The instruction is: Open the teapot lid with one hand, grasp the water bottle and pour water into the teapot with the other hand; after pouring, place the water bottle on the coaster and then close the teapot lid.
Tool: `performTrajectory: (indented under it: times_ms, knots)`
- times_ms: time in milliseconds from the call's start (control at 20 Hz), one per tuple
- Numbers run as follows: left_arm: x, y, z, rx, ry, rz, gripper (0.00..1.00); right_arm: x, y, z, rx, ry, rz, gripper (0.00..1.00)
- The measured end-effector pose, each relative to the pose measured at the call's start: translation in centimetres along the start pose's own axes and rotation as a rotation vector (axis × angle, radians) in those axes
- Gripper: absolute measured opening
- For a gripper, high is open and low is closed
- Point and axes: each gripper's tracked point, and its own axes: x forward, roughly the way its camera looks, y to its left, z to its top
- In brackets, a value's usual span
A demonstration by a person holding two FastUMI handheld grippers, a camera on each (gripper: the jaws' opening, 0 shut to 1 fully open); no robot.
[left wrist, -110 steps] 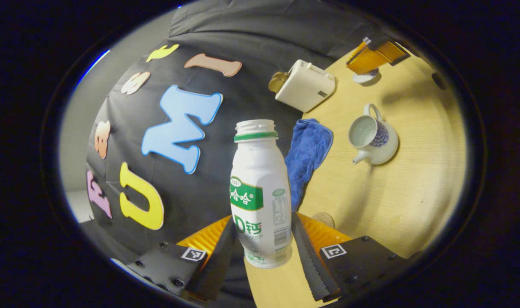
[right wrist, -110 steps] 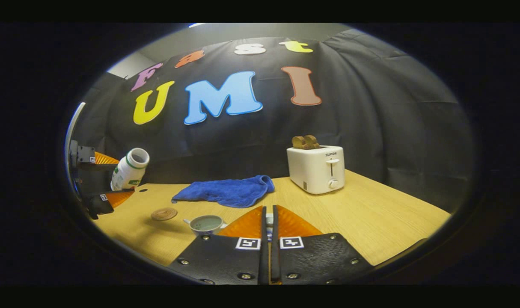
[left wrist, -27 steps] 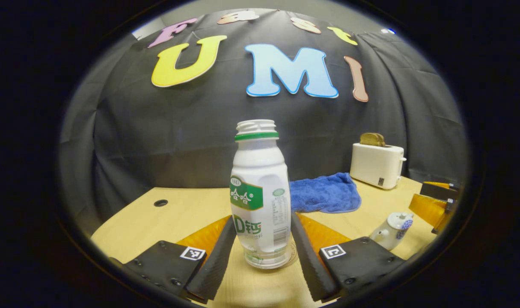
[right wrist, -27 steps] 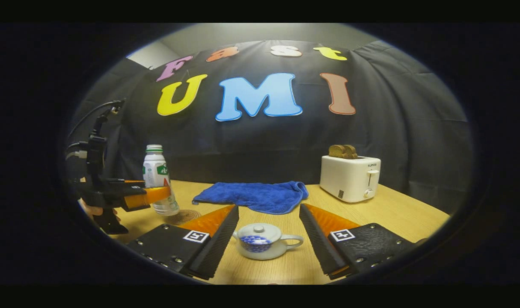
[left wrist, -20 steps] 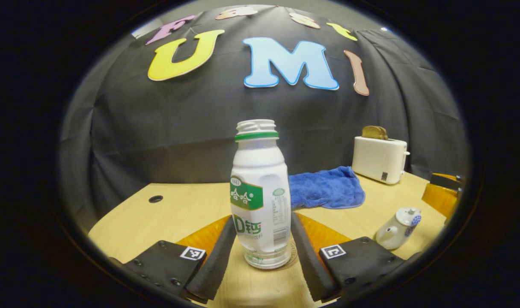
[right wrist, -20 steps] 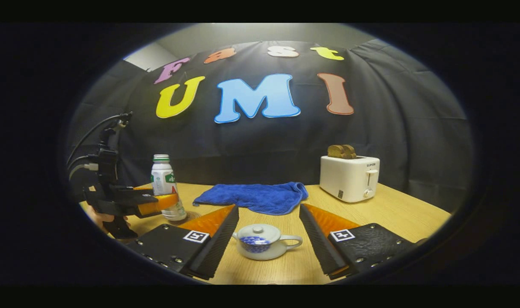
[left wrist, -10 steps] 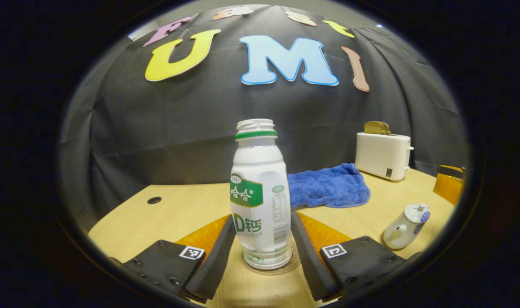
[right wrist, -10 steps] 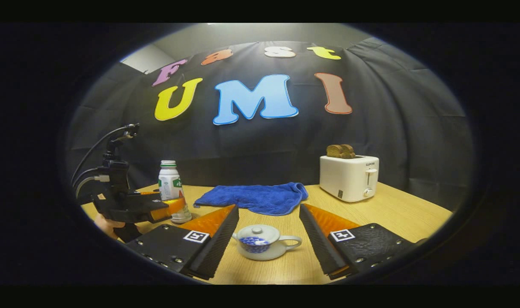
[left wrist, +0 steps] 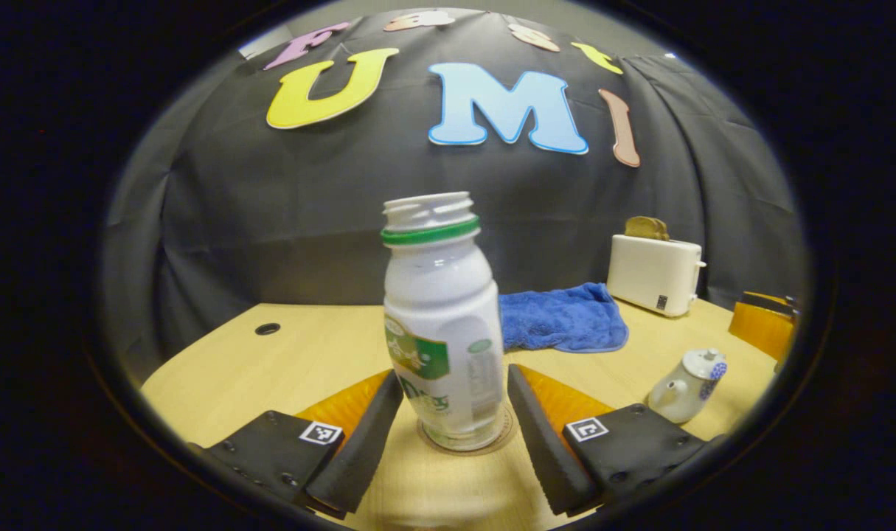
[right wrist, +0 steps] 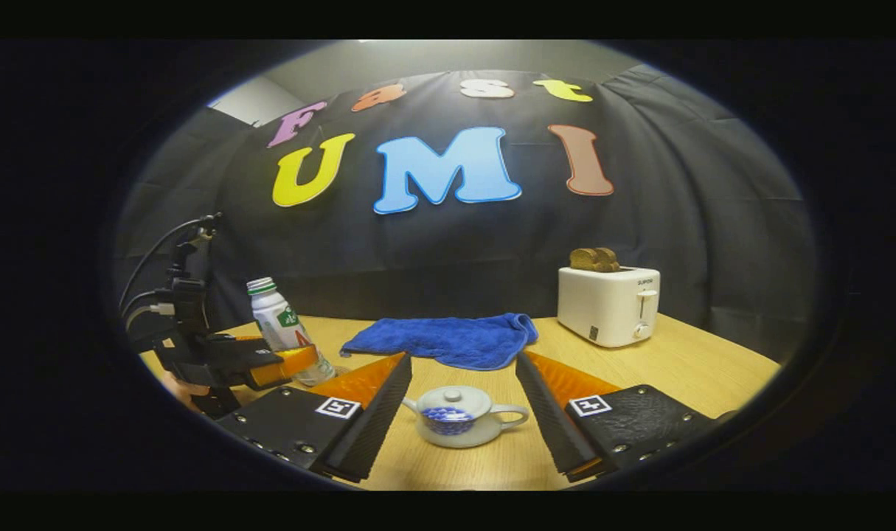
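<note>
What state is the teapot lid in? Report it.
Shut: the lid sits on the teapot, its knob up, between the open right hand-held gripper fingers.

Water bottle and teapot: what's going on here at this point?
A person holds a gripper in each hand. The water bottle stands on the coaster, leaning a little, between the open fingers of the left gripper, with a gap showing on each side. The teapot sits on the table with its lid on, between the open fingers of the right gripper. Pouring looks done.
</note>
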Motion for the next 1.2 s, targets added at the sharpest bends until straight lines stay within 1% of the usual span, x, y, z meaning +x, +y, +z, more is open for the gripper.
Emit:
performTrajectory:
  times_ms: [50,300,350,400,550,650,850,1000,1100,1200]
  knots:
    - [-0.3,0.0,0.0,0.014,-0.001,0.002,0.89,0.1,0.2,-0.1,-0.007,0.003,0.004,0.88]
    - [-0.4,-0.2,0.3,0.029,-0.006,-0.006,1.0,0.0,0.8,-0.1,-0.042,-0.004,0.01,0.88]
    - [-0.3,-0.3,0.2,0.035,-0.005,-0.006,1.0,0.0,0.7,-0.1,-0.046,-0.006,0.009,0.88]
    - [-0.2,-0.3,0.3,0.041,-0.005,-0.005,0.89,0.0,0.7,-0.2,-0.045,-0.005,0.009,0.88]
    - [-0.1,-0.6,0.7,0.059,-0.02,-0.006,0.89,0.1,0.7,-0.3,-0.04,0.0,0.01,0.88]
    - [0.1,-0.6,1.0,0.081,-0.028,-0.002,1.0,0.0,0.6,-0.2,-0.043,-0.004,0.008,0.88]
    - [0.2,-0.8,1.7,0.092,-0.038,-0.001,1.0,0.2,0.6,-0.4,-0.035,0.004,0.008,0.87]
    - [-0.4,-0.9,1.9,0.074,-0.035,-0.006,0.96,0.0,0.7,-0.2,-0.035,0.002,0.012,0.88]
    - [-0.7,-0.8,1.6,0.062,-0.021,-0.006,1.0,0.1,0.8,-0.3,-0.034,0.003,0.014,0.88]
    - [-1.2,-1.0,1.5,0.048,-0.022,-0.015,1.0,0.1,0.9,-0.4,-0.033,0.005,0.017,0.88]
